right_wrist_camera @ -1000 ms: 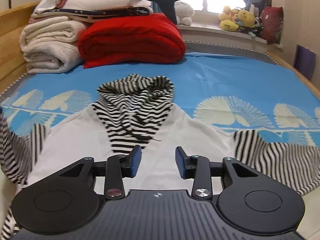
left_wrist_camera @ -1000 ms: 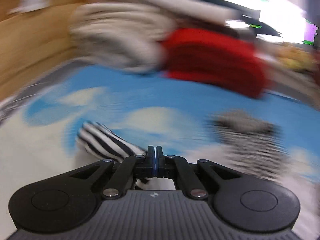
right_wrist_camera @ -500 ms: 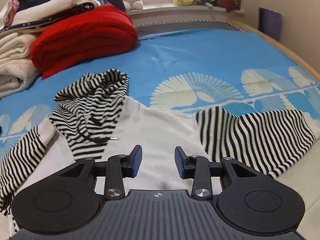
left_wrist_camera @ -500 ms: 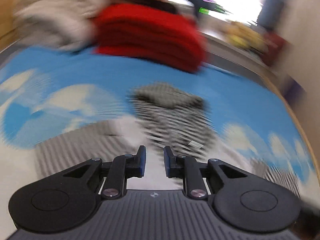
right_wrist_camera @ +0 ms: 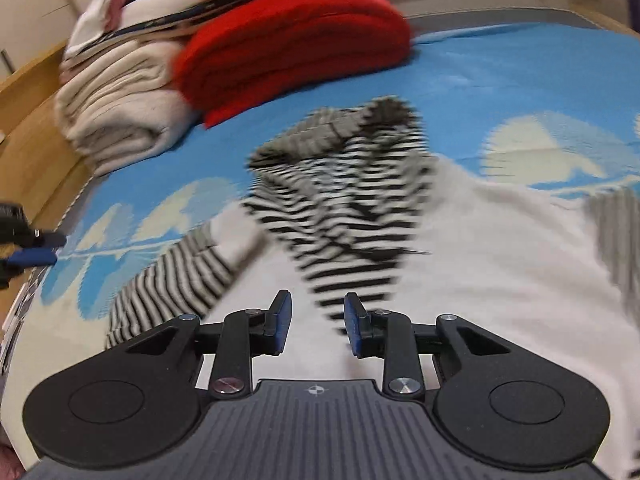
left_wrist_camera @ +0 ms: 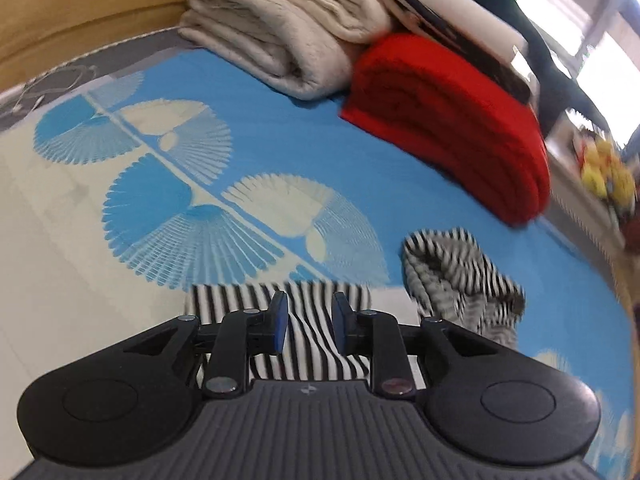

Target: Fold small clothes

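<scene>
A small white hoodie (right_wrist_camera: 500, 248) with a black-and-white striped hood (right_wrist_camera: 344, 184) and striped sleeves lies flat on the blue bedsheet. Its left sleeve (right_wrist_camera: 172, 284) stretches out to the left. In the left wrist view that striped sleeve (left_wrist_camera: 304, 320) lies just under and ahead of my left gripper (left_wrist_camera: 307, 322), which is open and empty, with the hood (left_wrist_camera: 456, 276) to its right. My right gripper (right_wrist_camera: 316, 322) is open and empty, above the white chest just below the hood. The left gripper also shows at the left edge of the right wrist view (right_wrist_camera: 24, 248).
Folded beige blankets (left_wrist_camera: 280, 28) and a folded red blanket (left_wrist_camera: 448, 116) are stacked at the head of the bed. A wooden bed frame (left_wrist_camera: 60, 4) runs along the left. Plush toys (left_wrist_camera: 604, 172) sit on the sill at the right.
My left gripper has opened, let go of the striped sleeve and swung back left over it. My right gripper has swung left from the right sleeve toward the hood, staying open.
</scene>
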Demonstrator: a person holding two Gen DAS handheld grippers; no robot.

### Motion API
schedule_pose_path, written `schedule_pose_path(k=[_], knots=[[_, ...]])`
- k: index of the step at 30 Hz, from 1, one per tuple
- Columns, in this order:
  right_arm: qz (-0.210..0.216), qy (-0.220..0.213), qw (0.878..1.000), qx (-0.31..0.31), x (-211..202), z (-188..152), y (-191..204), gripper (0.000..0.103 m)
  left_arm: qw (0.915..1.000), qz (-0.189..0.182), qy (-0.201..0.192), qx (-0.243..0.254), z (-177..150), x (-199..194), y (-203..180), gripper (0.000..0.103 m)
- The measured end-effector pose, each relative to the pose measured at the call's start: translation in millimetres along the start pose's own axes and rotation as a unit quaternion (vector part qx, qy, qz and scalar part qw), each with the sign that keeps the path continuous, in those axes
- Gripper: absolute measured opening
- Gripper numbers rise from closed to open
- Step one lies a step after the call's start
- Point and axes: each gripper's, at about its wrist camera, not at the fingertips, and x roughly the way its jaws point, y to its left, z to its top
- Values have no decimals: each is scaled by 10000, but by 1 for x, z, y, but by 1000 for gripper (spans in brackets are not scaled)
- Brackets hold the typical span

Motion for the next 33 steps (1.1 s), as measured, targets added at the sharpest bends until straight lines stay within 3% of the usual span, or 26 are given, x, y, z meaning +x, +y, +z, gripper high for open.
schedule_pose_path(k=[3, 5, 7, 11, 14, 17, 21, 24, 27, 29, 30, 32, 33], knots=[[315, 78, 9994, 131, 35, 9, 31, 33, 9988, 227, -72, -428, 16, -1, 27, 26], [587, 284, 9971, 388, 70, 19, 48, 45, 9971, 318, -79, -687, 24, -2, 45, 26], [451, 386, 9961, 658, 104, 27, 62, 51, 9964, 356, -102, -760, 31, -4, 56, 26], [272, 502, 9927, 1065, 155, 39, 71, 50, 9957, 388, -189, -825, 42, -9, 69, 26], [218, 581, 9894, 1313, 173, 45, 69, 3, 9946, 425, -238, -917, 49, -12, 76, 26], [344, 185, 9916, 1233, 136, 55, 74, 3, 9943, 392, -251, -963, 53, -13, 81, 26], [537, -634, 9910, 1051, 21, 62, 66, 3, 9953, 362, -238, -869, 52, -16, 79, 26], [-110, -1195, 9886, 911, -61, 47, 41, 3, 9974, 338, -200, -605, 44, -18, 67, 26], [-986, -1574, 9768, 1068, -99, 21, -11, 3, 9995, 246, -144, -167, 31, -17, 47, 26], [-1383, -1419, 9726, 1215, -89, 4, -48, 3, 9996, 181, -27, 233, 17, -12, 28, 26], [-1645, -1111, 9682, 1521, -78, -2, -67, 3, 9992, 101, 75, 366, 11, -9, 21, 26], [-1592, -557, 9531, 2513, -56, -12, -103, 3, 9981, -158, 348, 493, -3, -1, 10, 26], [-1616, -441, 9488, 2677, -52, -15, -112, 3, 9971, -225, 475, 557, -9, 3, 5, 26]])
